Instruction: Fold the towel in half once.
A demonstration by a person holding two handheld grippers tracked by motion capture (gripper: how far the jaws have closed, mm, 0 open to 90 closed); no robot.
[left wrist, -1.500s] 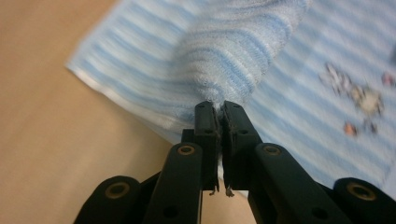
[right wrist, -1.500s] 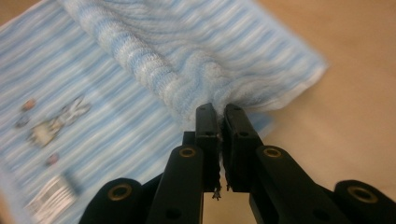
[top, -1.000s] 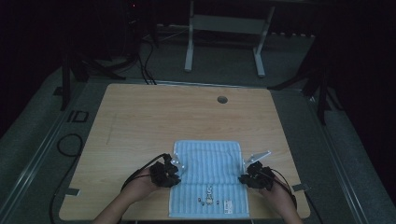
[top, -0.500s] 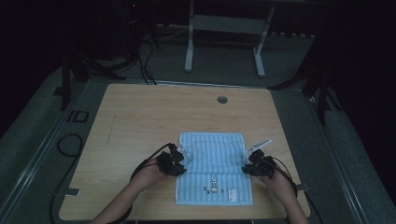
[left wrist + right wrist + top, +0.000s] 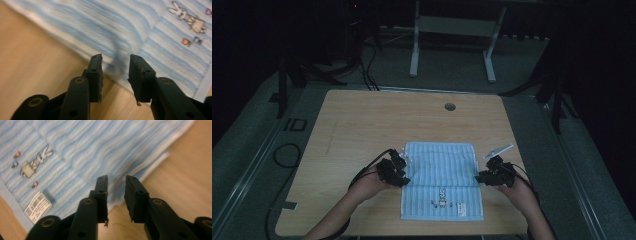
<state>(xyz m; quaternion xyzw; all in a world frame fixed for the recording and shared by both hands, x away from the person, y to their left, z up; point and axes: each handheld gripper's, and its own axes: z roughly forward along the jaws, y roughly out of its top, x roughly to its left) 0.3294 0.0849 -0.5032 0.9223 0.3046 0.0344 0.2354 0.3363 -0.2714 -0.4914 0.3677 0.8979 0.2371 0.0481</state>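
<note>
A light blue striped towel (image 5: 442, 180) lies flat on the wooden table (image 5: 362, 130), with a small rabbit print (image 5: 190, 20) and a white label (image 5: 38, 206) near its front edge. My left gripper (image 5: 402, 175) sits at the towel's left edge and my right gripper (image 5: 480, 177) at its right edge. Both pairs of jaws have just been opening. In the left gripper view the jaws (image 5: 115, 58) stand apart over a small raised ridge of the towel's (image 5: 150, 30) edge, not pressing it. In the right gripper view the jaws (image 5: 117, 180) also stand apart over the towel's (image 5: 100, 150) edge.
A round cable hole (image 5: 450, 106) sits in the far part of the table. Bare wood lies to the left and beyond the towel. A metal stand (image 5: 452, 30) is on the floor behind the table, and cables (image 5: 287, 155) trail along its left side.
Both hands slid a little away from the person, and the towel shifted with them. The jaws of both grippers have parted from the towel's edges.
</note>
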